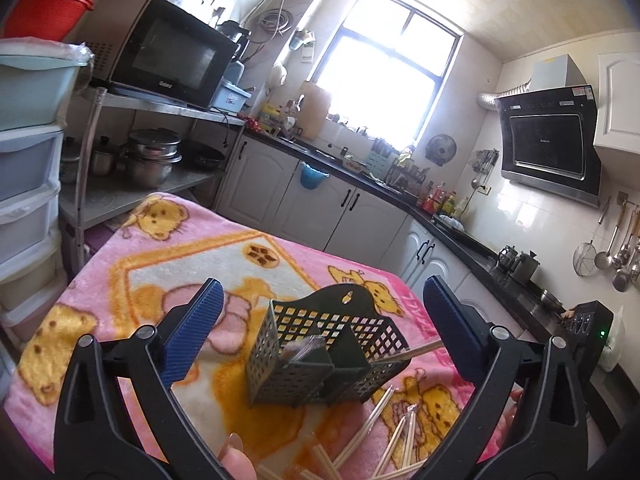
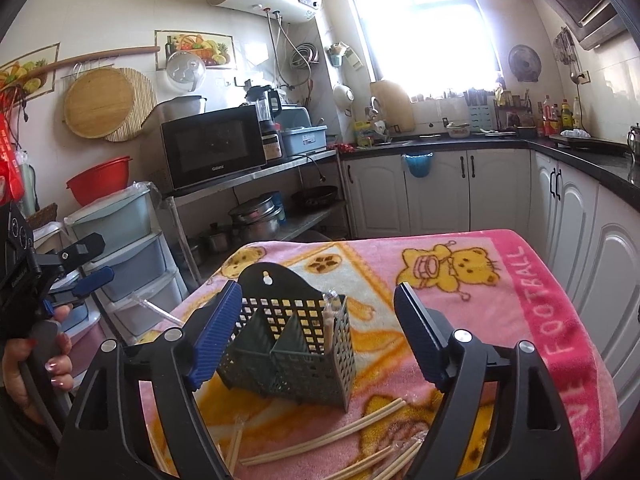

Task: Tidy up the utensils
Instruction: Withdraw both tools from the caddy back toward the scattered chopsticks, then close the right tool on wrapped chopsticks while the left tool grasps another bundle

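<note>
Only right wrist: left gripper [image 2: 90,264] | left wrist: strainer [image 1: 585,258]

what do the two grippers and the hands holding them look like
Both the left gripper and right gripper are black plastic frames with triangular cutouts and silver rivets, carrying ribbed blue fingers. The hand gripping the left unit's grey handle is bare, with pale pink polished nails and a dark cable beside it.
</note>
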